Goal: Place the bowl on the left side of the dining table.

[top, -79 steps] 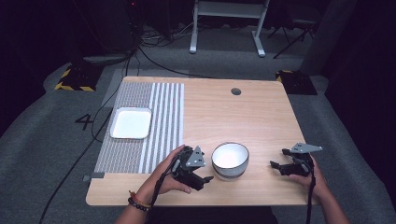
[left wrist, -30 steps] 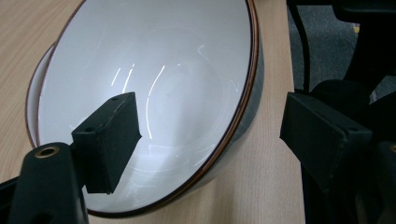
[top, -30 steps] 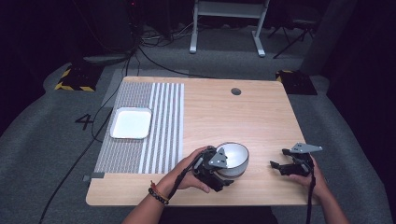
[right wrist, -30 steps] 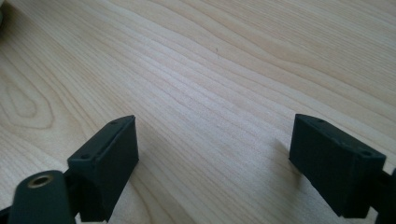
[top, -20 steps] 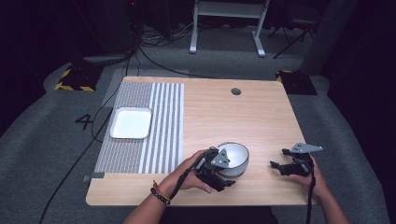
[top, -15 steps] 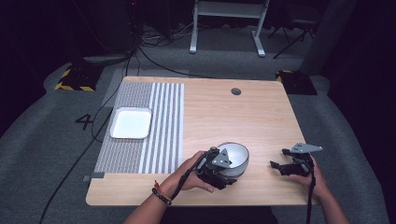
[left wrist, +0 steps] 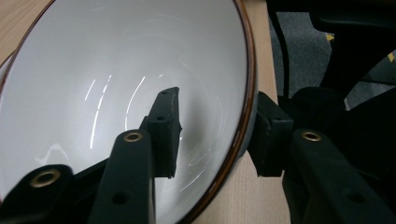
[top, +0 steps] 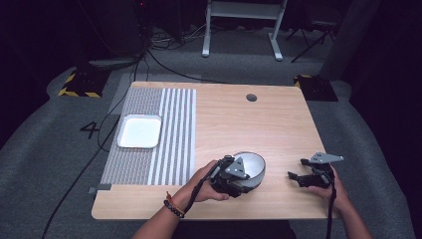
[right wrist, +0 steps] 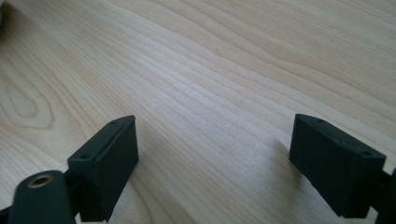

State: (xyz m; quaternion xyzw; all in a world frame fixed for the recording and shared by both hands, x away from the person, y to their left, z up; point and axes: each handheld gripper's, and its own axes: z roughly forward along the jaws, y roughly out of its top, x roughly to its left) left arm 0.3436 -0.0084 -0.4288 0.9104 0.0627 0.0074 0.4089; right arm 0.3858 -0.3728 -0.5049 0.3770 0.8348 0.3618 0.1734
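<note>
On the table, left claw straddles bowl rim; right claw spread.

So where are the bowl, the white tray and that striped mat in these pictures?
bowl (top: 252, 167): high view, on its white inside near the far rim.
white tray (top: 140, 131): high view, on the middle of its flat bottom.
striped mat (top: 176, 134): high view, on the striped part right of the tray.

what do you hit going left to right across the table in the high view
white square tray on the striped mat → left gripper, its jaws straddling the rim of the white bowl → right gripper, jaws apart over bare table
</note>
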